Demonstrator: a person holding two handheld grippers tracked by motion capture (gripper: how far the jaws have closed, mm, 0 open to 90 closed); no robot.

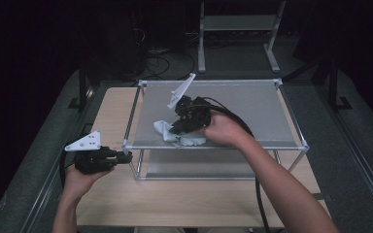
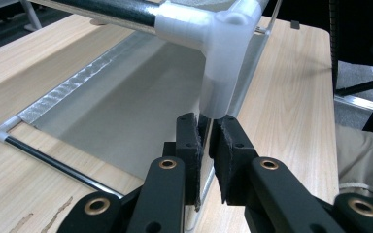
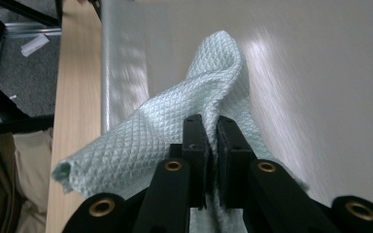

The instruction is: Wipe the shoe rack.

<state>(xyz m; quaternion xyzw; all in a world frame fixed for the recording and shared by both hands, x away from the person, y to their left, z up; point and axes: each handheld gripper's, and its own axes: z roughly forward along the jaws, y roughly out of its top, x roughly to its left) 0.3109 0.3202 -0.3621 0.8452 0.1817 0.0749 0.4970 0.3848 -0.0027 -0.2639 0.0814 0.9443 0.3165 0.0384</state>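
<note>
On the rack's mesh shelf (image 1: 262, 107), your right gripper (image 1: 178, 127) is pinching the waffle cloth (image 3: 175, 131) for wiping, while your left gripper (image 2: 206, 145) is clamping the rack's corner post (image 2: 218, 92), steadying it.

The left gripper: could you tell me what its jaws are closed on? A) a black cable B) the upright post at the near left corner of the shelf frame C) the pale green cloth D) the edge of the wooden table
B: in the left gripper view the left gripper pinches the upright post just under the white corner joint.
</note>
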